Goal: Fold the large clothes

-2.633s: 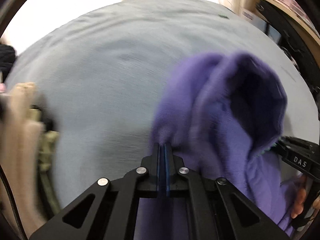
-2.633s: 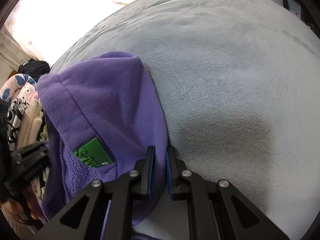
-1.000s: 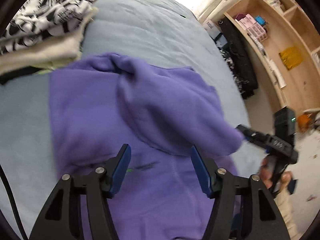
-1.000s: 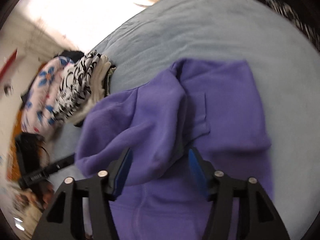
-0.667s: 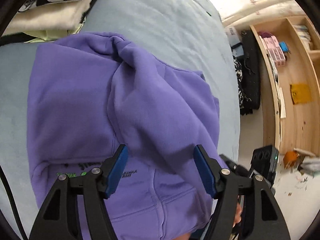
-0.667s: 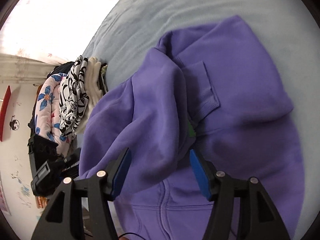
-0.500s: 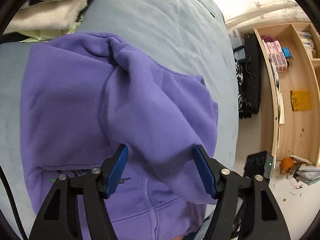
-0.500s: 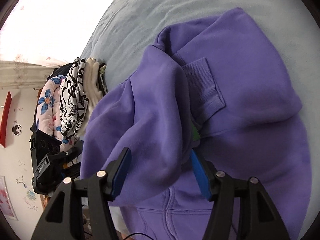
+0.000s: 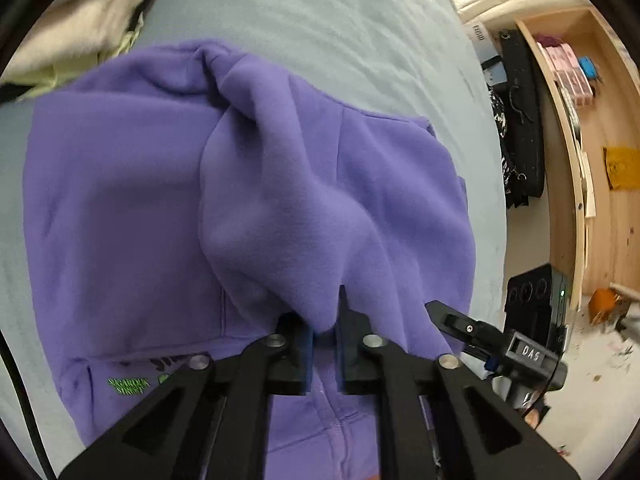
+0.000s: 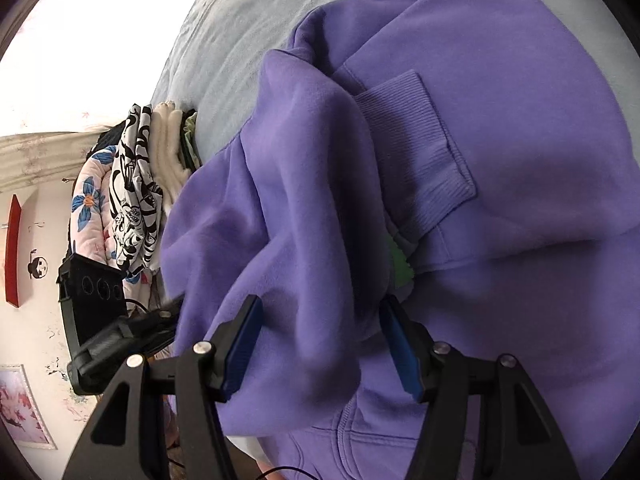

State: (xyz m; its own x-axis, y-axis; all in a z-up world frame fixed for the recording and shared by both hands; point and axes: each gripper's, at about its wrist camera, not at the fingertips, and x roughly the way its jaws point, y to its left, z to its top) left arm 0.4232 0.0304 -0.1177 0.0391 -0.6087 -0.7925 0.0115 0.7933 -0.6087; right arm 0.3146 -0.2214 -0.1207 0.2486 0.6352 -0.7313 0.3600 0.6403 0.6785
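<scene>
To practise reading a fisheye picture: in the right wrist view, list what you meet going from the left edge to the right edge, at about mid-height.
Red wall hanging → floral quilt → black-and-white patterned cloth → cream folded garment → purple hoodie.

The purple hoodie (image 9: 140,200) runs off the bottom edge; its green lettering (image 9: 127,386) (small, blurred) is unreadable.

Left tool (image 9: 323,350), right tool (image 10: 320,354): black angular frames, blue pads (image 10: 243,344), silver screws; "DAS" marking.
</scene>
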